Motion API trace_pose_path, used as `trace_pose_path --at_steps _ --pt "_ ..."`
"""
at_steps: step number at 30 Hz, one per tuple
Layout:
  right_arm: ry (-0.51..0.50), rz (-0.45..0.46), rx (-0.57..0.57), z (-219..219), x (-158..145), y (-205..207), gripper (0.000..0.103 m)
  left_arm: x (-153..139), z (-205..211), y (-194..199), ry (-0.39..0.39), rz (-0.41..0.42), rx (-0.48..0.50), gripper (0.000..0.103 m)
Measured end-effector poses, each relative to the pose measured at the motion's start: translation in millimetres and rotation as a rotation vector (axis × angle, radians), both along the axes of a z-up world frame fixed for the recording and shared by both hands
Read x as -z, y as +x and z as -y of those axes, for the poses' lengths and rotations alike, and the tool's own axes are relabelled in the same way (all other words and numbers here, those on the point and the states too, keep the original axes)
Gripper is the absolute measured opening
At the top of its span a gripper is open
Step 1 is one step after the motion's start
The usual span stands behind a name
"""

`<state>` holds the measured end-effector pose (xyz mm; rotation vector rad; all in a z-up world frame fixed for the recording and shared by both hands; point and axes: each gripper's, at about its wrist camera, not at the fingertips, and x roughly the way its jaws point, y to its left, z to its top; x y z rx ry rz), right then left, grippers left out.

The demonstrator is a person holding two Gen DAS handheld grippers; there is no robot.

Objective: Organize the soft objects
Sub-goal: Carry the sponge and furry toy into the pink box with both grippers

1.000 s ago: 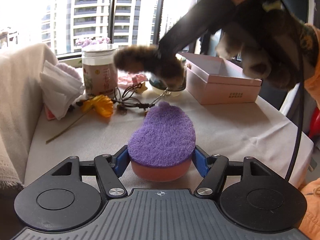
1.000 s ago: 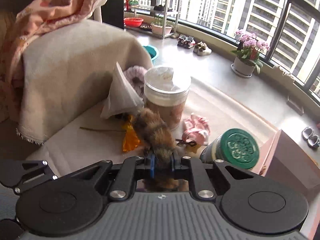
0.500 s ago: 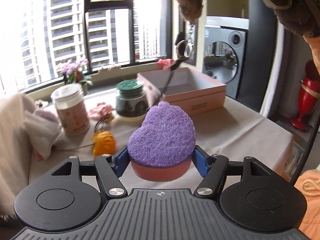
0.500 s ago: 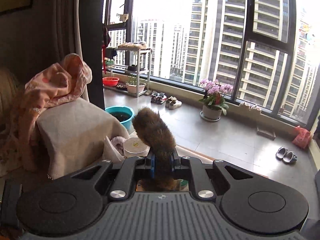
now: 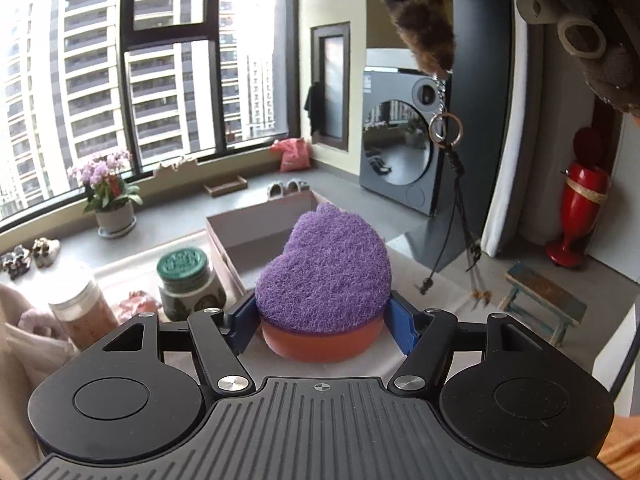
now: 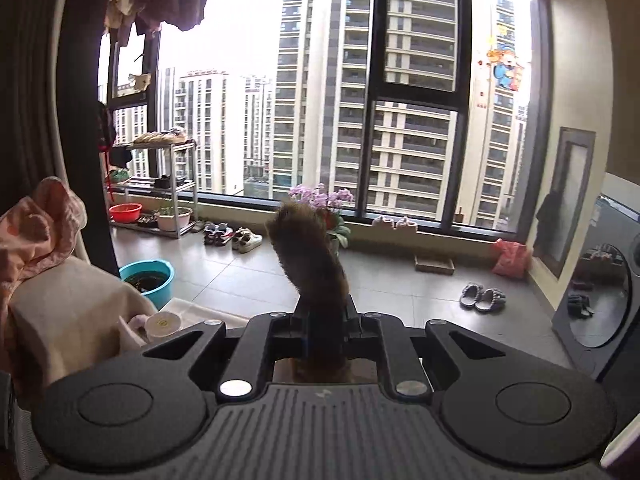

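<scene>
My left gripper is shut on a heart-shaped sponge, purple on top and orange below, held above the table in front of an open pink box. My right gripper is shut on a brown furry tail keychain that sticks up between the jaws. In the left wrist view the furry tail hangs at the top right, its ring and cords dangling above the table's right side.
On the table stand a green-lidded jar, a white-lidded jar and a pink soft item. Beige cloth covers the left. A washing machine and a red vase stand at right.
Both grippers have risen and turned right, away from the table. The furry tail was lifted off the table, its ring and cords now dangling. The sponge stays gripped.
</scene>
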<state>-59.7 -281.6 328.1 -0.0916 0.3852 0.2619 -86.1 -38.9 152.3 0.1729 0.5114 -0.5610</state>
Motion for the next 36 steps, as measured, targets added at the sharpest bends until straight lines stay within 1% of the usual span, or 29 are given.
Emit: trace_pose_path --at_steps 2,5,7,10,12,14,16,17,18,19,21,22,24,26,29,31,32,34,36 --pt "-0.003 0.022 0.033 8.2 -12.4 6.6 0.013 -12.9 8.1 10.6 0.001 0.028 -0.007 0.072" --pt "0.026 0.061 0.081 20.1 -31.0 18.8 0.013 -28.1 20.4 26.6 0.013 0.075 -0.002 0.072" --pt "0.054 0.066 0.095 23.3 -43.2 31.6 0.013 -33.7 26.6 41.2 0.008 0.087 0.010 0.072" --pt "0.060 0.074 0.103 19.5 -58.1 49.6 0.013 -34.8 33.6 72.0 -0.002 0.097 -0.003 0.072" --pt "0.051 0.088 0.101 12.2 -64.7 61.8 0.013 -29.2 40.4 97.3 -0.003 0.107 -0.005 0.072" --pt "0.034 0.107 0.098 4.8 -67.9 74.7 0.013 -19.4 46.7 120.1 -0.022 0.101 0.004 0.072" --pt "0.018 0.116 0.095 -0.3 -65.3 88.2 0.013 -2.8 52.9 144.6 -0.063 0.068 0.045 0.073" --pt "0.014 0.110 0.089 -4.3 -61.2 95.9 0.013 8.8 56.4 157.9 -0.070 0.041 0.070 0.074" --pt "0.015 0.096 0.079 -6.8 -55.9 104.9 0.013 23.2 60.1 172.4 -0.056 0.012 0.081 0.074" --pt "0.017 0.079 0.066 -7.6 -47.0 114.7 0.013 35.7 65.4 184.4 -0.023 -0.013 0.075 0.074" --pt "0.017 0.042 0.036 -10.2 -24.1 133.8 0.013 62.7 73.7 208.6 0.071 -0.060 0.045 0.074" --pt "0.018 0.019 0.022 -11.4 -9.0 144.3 0.013 71.5 74.6 215.5 0.087 -0.071 0.038 0.074" --pt "0.034 -0.072 0.001 -13.3 34.7 168.7 0.013 82.1 70.2 223.6 0.068 -0.084 0.045 0.074" --pt "0.054 -0.208 -0.021 -13.0 88.9 194.3 0.013 86.6 65.9 224.7 0.057 -0.076 0.053 0.074" --pt "0.049 -0.391 -0.029 -15.7 170.4 227.1 0.014 91.7 63.4 220.9 0.080 -0.026 0.039 0.072" --pt "0.058 -0.532 -0.046 -18.6 218.0 243.6 0.014 95.6 66.3 222.5 0.108 -0.039 0.035 0.070" --pt "0.066 -0.590 -0.051 -21.4 237.7 247.8 0.014 96.6 66.5 223.8 0.112 -0.055 0.036 0.070" --pt "0.060 -0.678 -0.075 -29.6 267.9 250.9 0.014 94.4 63.1 222.9 0.095 -0.074 0.041 0.069" --pt "0.029 -0.701 -0.082 -35.5 283.2 247.8 0.014 87.2 53.8 213.3 0.061 -0.060 0.039 0.069"
